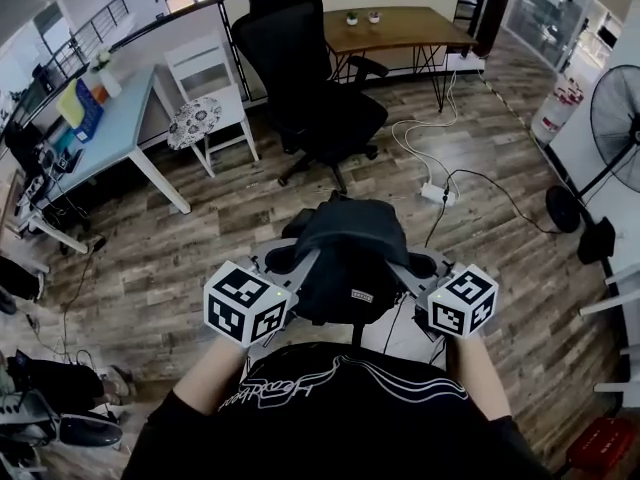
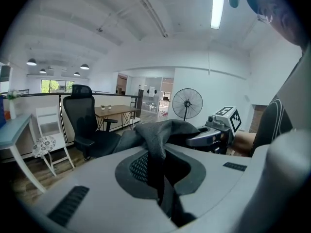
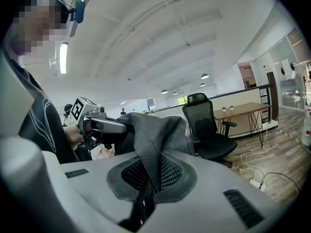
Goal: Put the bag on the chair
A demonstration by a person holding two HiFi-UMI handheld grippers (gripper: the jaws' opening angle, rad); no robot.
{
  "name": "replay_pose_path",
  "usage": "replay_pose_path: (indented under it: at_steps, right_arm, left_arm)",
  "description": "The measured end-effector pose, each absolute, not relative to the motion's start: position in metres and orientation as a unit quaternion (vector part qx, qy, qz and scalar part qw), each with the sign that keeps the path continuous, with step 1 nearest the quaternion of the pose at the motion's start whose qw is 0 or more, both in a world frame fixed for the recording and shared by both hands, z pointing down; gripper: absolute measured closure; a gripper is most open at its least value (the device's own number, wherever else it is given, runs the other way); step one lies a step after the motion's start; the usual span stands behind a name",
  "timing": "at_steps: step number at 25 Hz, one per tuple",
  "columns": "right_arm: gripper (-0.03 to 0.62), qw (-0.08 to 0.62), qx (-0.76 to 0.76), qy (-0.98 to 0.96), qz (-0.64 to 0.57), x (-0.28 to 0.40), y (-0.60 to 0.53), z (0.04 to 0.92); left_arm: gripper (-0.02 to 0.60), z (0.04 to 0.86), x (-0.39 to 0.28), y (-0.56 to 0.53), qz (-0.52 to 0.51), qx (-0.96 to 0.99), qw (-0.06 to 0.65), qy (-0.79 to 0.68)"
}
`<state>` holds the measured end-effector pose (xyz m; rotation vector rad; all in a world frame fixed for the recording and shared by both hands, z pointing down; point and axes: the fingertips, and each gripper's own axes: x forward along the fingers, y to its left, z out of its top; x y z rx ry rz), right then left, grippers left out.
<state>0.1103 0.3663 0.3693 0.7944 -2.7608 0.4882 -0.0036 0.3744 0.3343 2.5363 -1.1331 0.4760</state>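
A black bag (image 1: 345, 258) hangs in the air in front of me, held from both sides. My left gripper (image 1: 295, 265) is shut on the bag's left strap (image 2: 156, 152). On the right side my right gripper (image 1: 408, 268) is shut on its other strap (image 3: 150, 166). The black office chair (image 1: 300, 68) stands further ahead on the wooden floor, its seat (image 1: 335, 116) bare; it also shows as the office chair (image 2: 85, 125) at the left of the left gripper view and as the office chair (image 3: 209, 130) at the right of the right gripper view.
A white chair (image 1: 210, 98) with a patterned cushion stands left of the black chair, beside a light blue table (image 1: 110, 128). Behind is a wooden table (image 1: 395, 28). A power strip (image 1: 437, 193) with white cables lies on the floor. A standing fan (image 1: 610, 138) is at right.
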Motion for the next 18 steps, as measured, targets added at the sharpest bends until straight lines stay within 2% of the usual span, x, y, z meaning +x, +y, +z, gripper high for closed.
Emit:
replay_pose_path:
  at_steps: [10, 18]
  right_arm:
    - [0.588, 0.116, 0.288, -0.933, 0.182, 0.167, 0.342, 0.380]
    - [0.588, 0.122, 0.323, -0.919, 0.187, 0.179, 0.309, 0.395]
  left_arm:
    - [0.548, 0.349, 0.051, 0.348, 0.159, 0.899, 0.169, -0.371]
    - [0.548, 0.365, 0.064, 0.311, 0.155, 0.910, 0.178, -0.341]
